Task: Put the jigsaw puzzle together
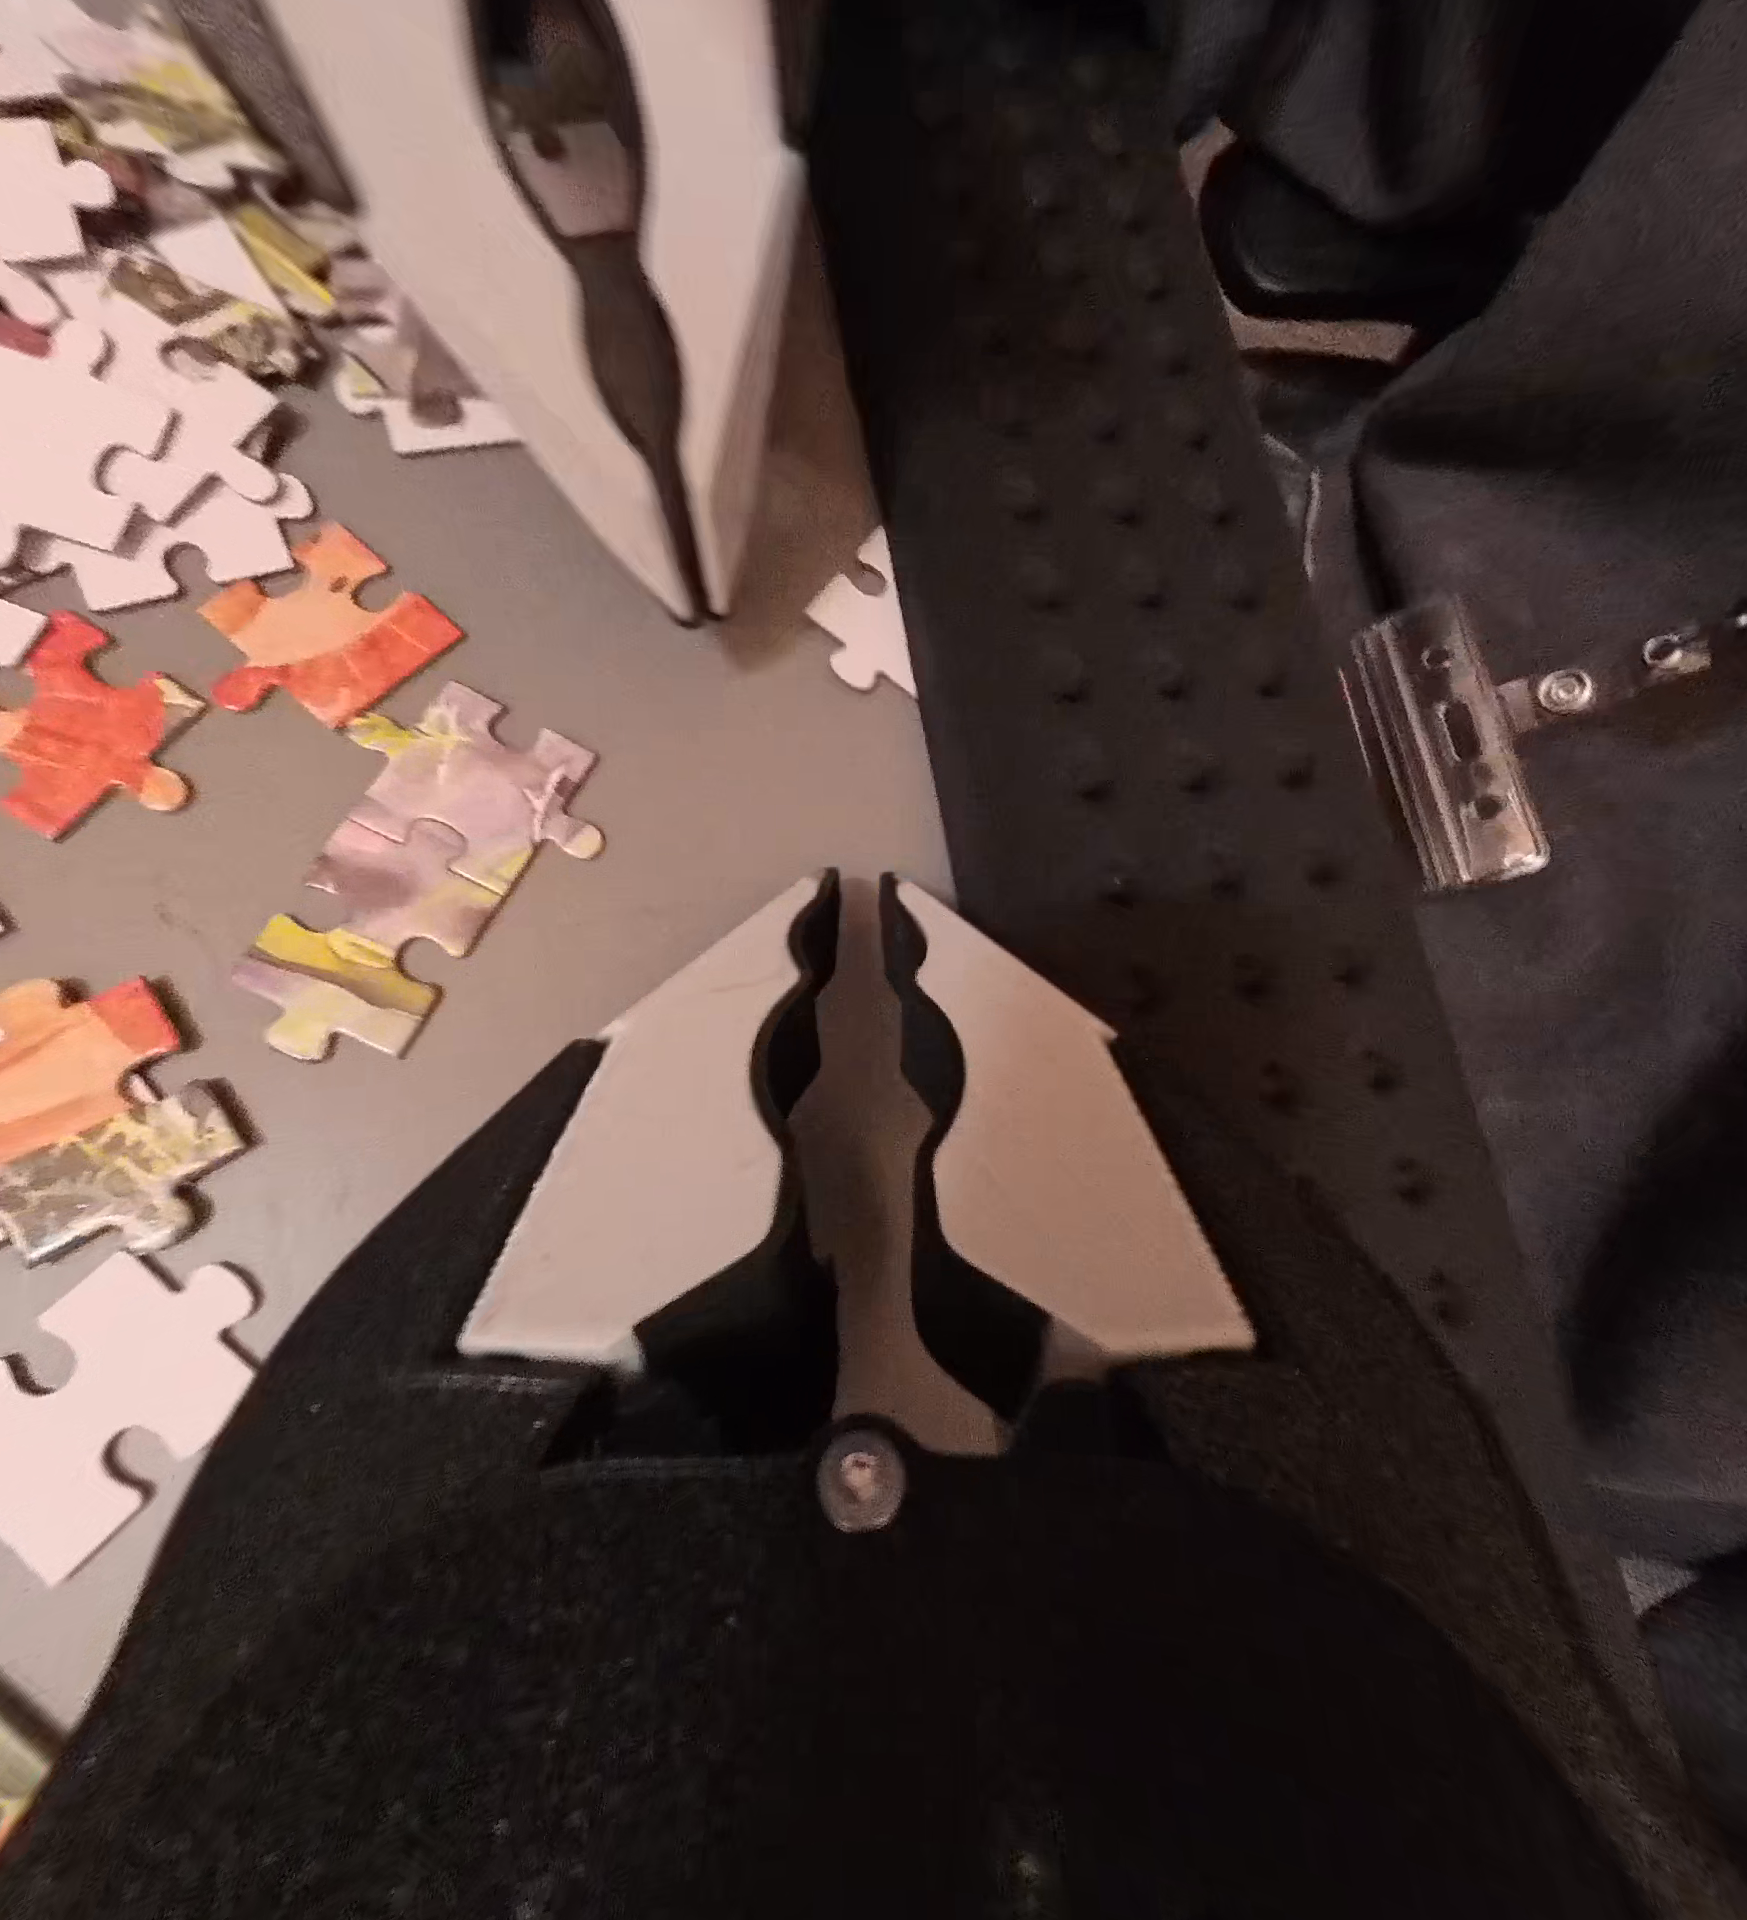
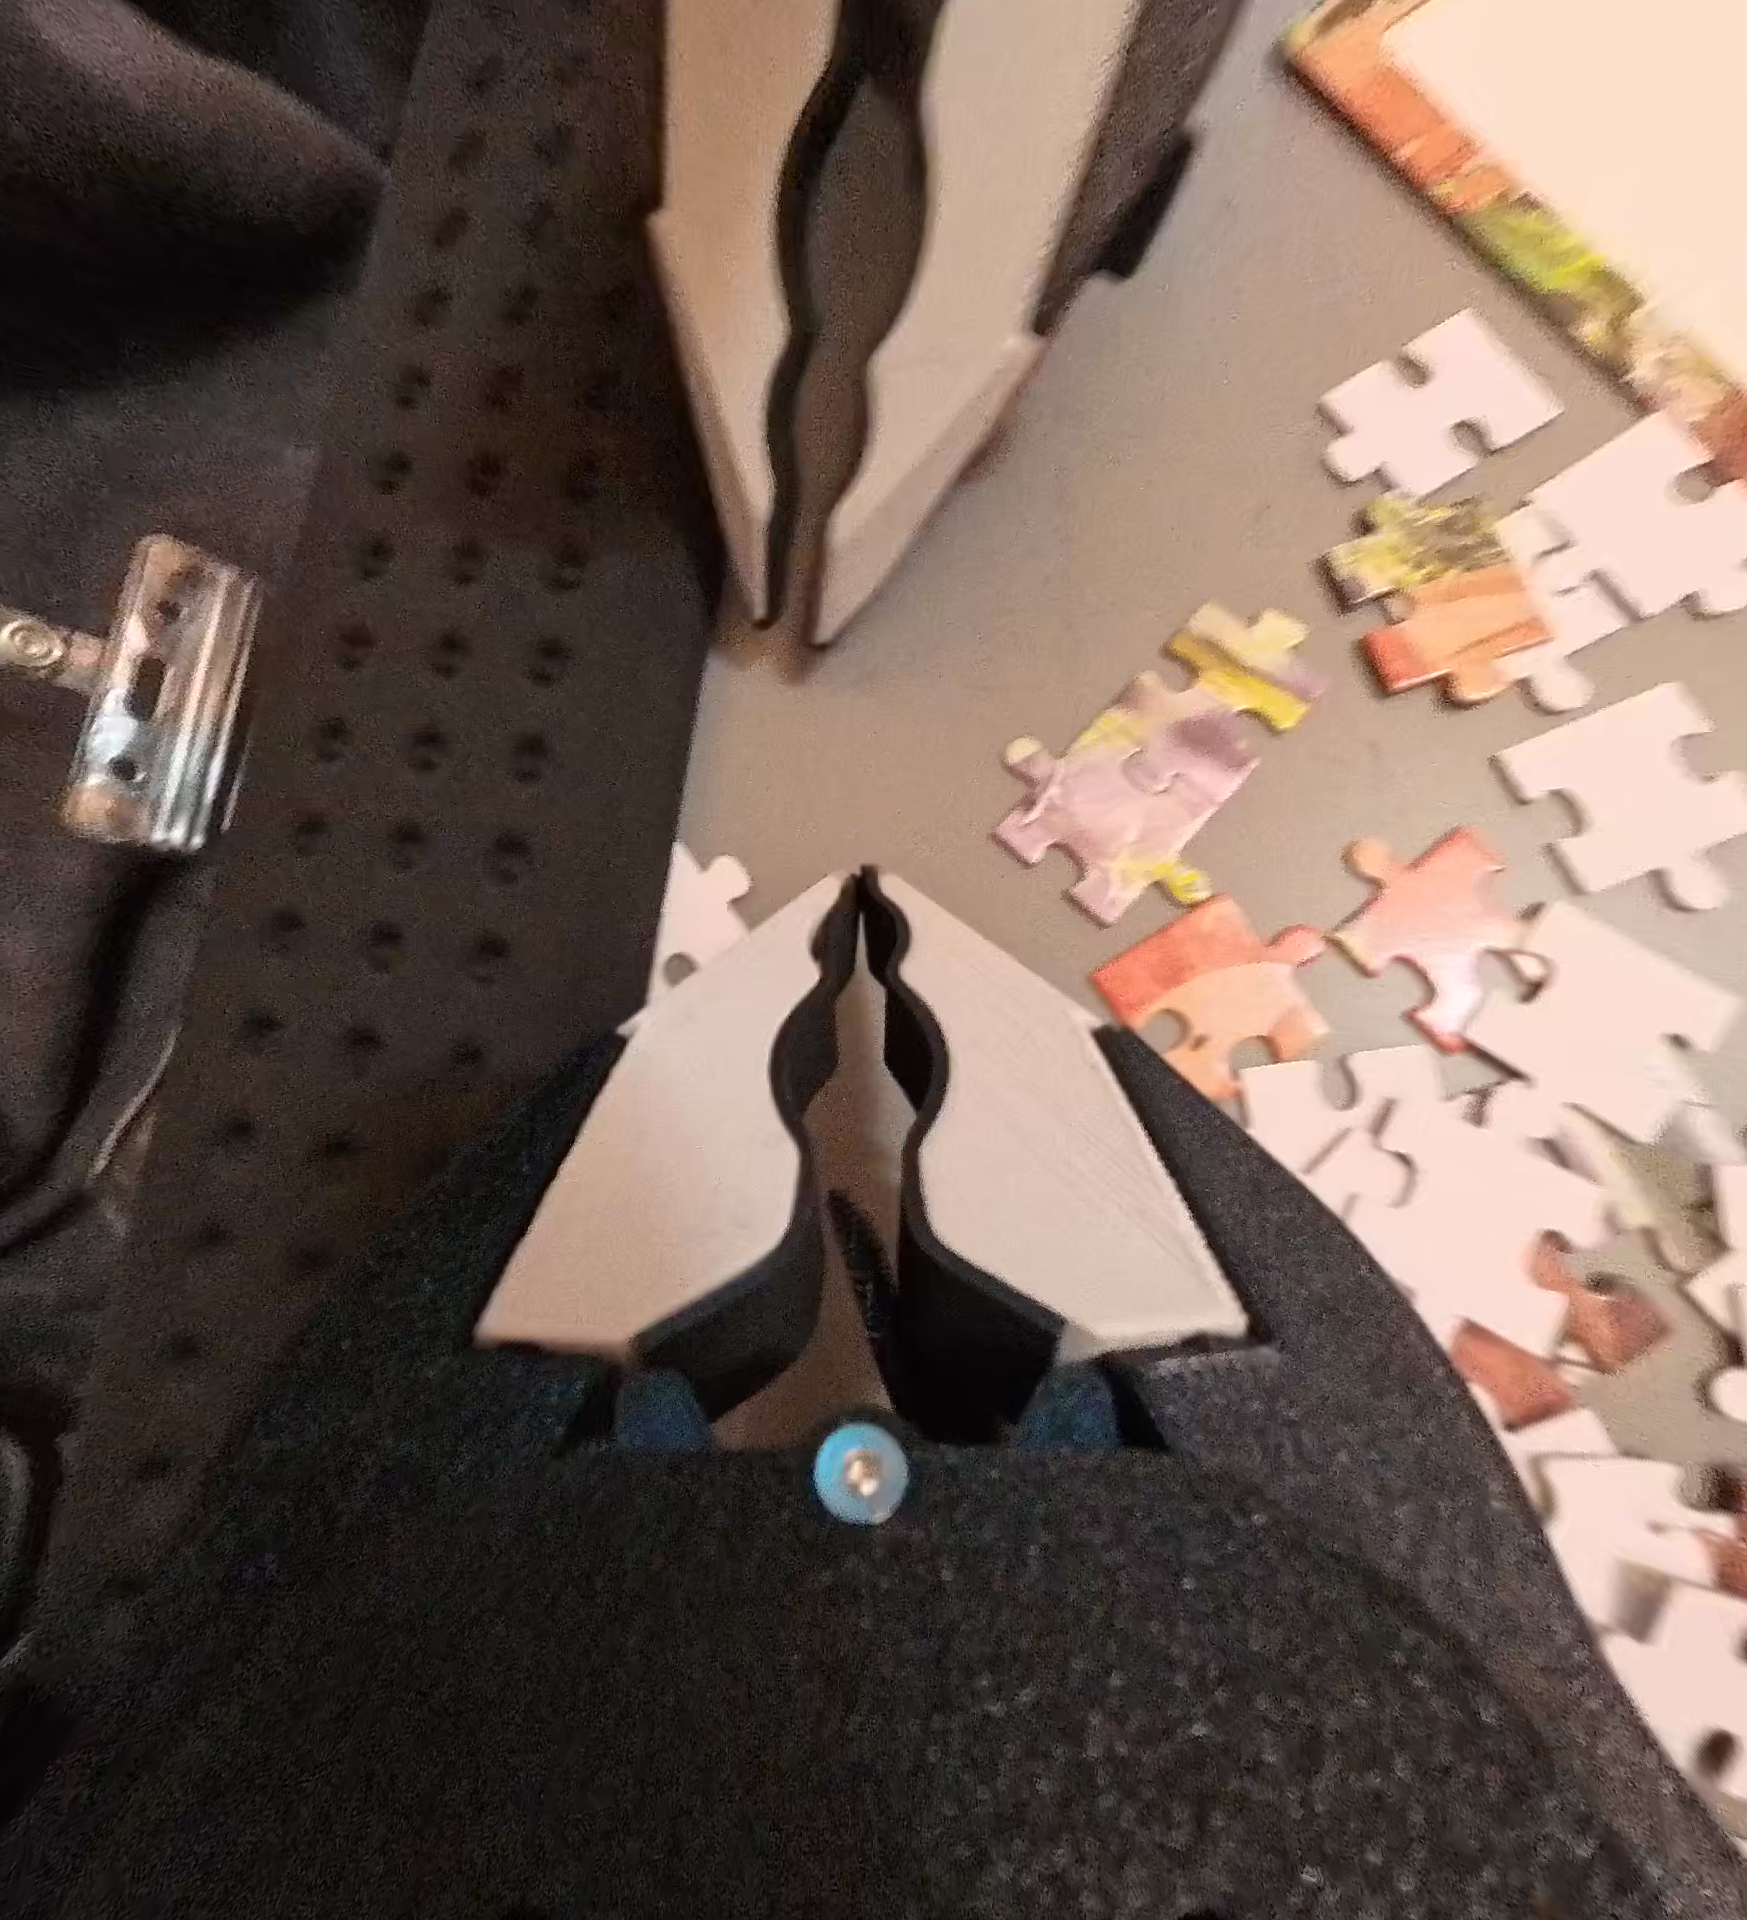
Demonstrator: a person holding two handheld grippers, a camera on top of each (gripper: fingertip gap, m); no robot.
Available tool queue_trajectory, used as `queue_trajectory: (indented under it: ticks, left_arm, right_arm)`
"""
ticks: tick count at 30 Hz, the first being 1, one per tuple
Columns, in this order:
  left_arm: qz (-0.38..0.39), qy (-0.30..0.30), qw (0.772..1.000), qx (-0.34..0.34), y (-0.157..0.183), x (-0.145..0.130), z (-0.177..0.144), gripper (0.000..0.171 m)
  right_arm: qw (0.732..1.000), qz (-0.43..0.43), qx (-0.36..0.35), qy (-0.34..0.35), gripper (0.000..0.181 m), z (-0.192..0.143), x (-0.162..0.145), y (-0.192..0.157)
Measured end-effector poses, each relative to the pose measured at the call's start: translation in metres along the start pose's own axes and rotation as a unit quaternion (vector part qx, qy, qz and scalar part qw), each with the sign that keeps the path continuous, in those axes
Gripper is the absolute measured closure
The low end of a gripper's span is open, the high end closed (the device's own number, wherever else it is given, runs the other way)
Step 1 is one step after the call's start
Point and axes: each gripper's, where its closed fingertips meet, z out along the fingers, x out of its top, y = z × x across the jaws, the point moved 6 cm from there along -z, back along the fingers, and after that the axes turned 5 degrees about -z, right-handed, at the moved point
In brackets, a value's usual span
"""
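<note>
Left gripper: tips nearly together, a thin slit between them, nothing held. Right gripper: tips touching, nothing held. Both hang empty over the grey table, facing each other near its padded black edge; each shows as the far tool in the other's view.

Puzzle progress, as judged: early. One joined cluster, lilac and yellow, lies just left of the left gripper's tips and ahead-right of the right gripper's. It looks like three pieces locked together; seams are blurred, so the count is approximate. A second pair may be joined, the orange-and-grey piece farther left of the left gripper, but I cannot tell if it is interlocked or merely overlapping.

Loose, picture side up, beyond the cluster from the left gripper: two red-orange pieces and, apart from each other. Many pieces lie white side up, spread farther left of the left gripper and heaped to the right of the right gripper; too many and too overlapped to count. One white piece sits by the padded edge, ahead of the left gripper.

Flat printed board or box lid, one, at the far right of the right gripper.

Remaining: nearly everything; most pieces need flipping first.
</note>
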Motion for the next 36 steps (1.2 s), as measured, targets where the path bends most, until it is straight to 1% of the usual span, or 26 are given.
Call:
queue_trajectory:
  ticks: [3,4,6,7,8,9,11,12,14,15,16,17,18,21,22,23,24,25,26,27,28,29,31,32,33,36]
  left_arm:
    - [-0.002,0.027,0.999,0.029,-0.011,0.011,-0.002,0.155]
    - [0.003,0.033,0.998,0.055,-0.018,0.013,-0.004,0.152]
    - [-0.003,0.037,0.993,0.115,-0.038,0.016,-0.01,0.146]
    - [-0.012,0.035,0.99,0.135,-0.046,0.017,-0.013,0.138]
    - [-0.018,0.036,0.989,0.144,-0.051,0.018,-0.015,0.126]
    - [-0.015,0.036,0.988,0.15,-0.054,0.019,-0.017,0.12]
    - [0.003,0.02,0.985,0.17,-0.06,0.018,-0.017,0.107]
    - [0.014,0.006,0.984,0.175,-0.062,0.016,-0.014,0.103]
    - [0.021,-0.009,0.984,0.174,-0.069,0.014,-0.008,0.103]
    - [0.009,-0.006,0.987,0.159,-0.071,0.014,-0.005,0.106]
    - [-0.009,-0.001,0.99,0.142,-0.073,0.014,-0.003,0.106]
    - [-0.018,0.007,0.991,0.132,-0.074,0.015,-0.002,0.113]
    - [-0.018,0.013,0.991,0.131,-0.074,0.015,-0.001,0.115]
    - [-0.02,0.01,0.988,0.151,-0.073,0.015,-0.001,0.12]
    - [-0.025,0.008,0.987,0.159,-0.072,0.016,-0.001,0.123]
    - [-0.025,0.007,0.986,0.166,-0.07,0.016,0.0,0.13]
    - [-0.021,0.008,0.984,0.174,-0.066,0.016,0.0,0.136]
    - [-0.014,0.013,0.982,0.188,-0.064,0.015,0.001,0.136]
    - [-0.009,0.019,0.979,0.201,-0.062,0.015,0.0,0.136]
    - [-0.008,0.021,0.977,0.212,-0.061,0.014,0.0,0.136]
    - [-0.006,0.02,0.974,0.224,-0.061,0.013,-0.002,0.139]
    - [-0.002,0.022,0.971,0.237,-0.062,0.014,-0.006,0.171]
    - [-0.01,0.057,0.968,0.244,-0.062,0.021,-0.012,0.17]
    - [-0.02,0.073,0.969,0.235,-0.06,0.024,-0.015,0.161]
    - [-0.028,0.08,0.967,0.238,-0.06,0.026,-0.018,0.157]
    - [-0.049,0.088,0.959,0.264,-0.065,0.024,-0.027,0.157]
  right_arm:
    - [0.997,0.02,0.077,-0.015,0.181,0.012,-0.003,-0.026]
    - [0.996,0.025,0.083,-0.024,0.181,0.017,-0.007,-0.029]
    - [0.994,0.043,0.096,-0.011,0.181,0.017,-0.009,-0.027]
    - [0.994,0.053,0.091,-0.015,0.181,0.015,-0.01,-0.022]
    - [0.997,0.052,0.051,-0.018,0.181,0.01,-0.013,-0.011]
    - [0.999,0.038,-0.002,-0.028,0.181,0.001,-0.018,0.003]
    - [0.991,0.031,-0.111,-0.061,0.181,-0.022,-0.032,0.031]
    - [0.989,0.03,-0.136,-0.054,0.181,-0.032,-0.033,0.037]
    - [0.99,0.038,-0.134,-0.003,0.181,-0.043,-0.022,0.037]
    - [0.99,0.044,-0.135,0.012,0.181,-0.045,-0.017,0.036]
    - [0.99,0.045,-0.13,0.018,0.181,-0.042,-0.013,0.035]
    - [0.992,0.044,-0.115,0.012,0.178,-0.034,-0.011,0.031]
    - [0.993,0.04,-0.11,-0.002,0.167,-0.025,-0.01,0.029]
    - [0.988,0.027,-0.146,-0.036,0.139,0.004,-0.009,0.034]
    - [0.989,0.022,-0.144,-0.012,0.143,0.008,-0.002,0.032]
    - [0.987,0.021,-0.159,0.004,0.135,0.01,0.004,0.033]
    - [0.985,0.017,-0.17,-0.008,0.136,0.013,0.004,0.034]
    - [0.985,0.013,-0.171,-0.021,0.138,0.017,0.004,0.034]
    - [0.986,0.019,-0.166,-0.009,0.141,0.019,0.006,0.032]
    - [0.987,0.031,-0.159,-0.007,0.135,0.022,0.006,0.032]
    - [0.988,0.048,-0.15,0.007,0.135,0.022,0.005,0.033]
    - [0.987,0.059,-0.149,0.021,0.132,0.022,0.004,0.035]
    - [0.985,0.068,-0.158,0.03,0.143,0.02,0.002,0.04]
    - [0.984,0.062,-0.164,0.026,0.148,0.02,0.002,0.041]
    - [0.985,0.057,-0.164,0.021,0.148,0.02,0.002,0.041]
    - [0.985,0.056,-0.165,0.017,0.15,0.02,0.002,0.039]
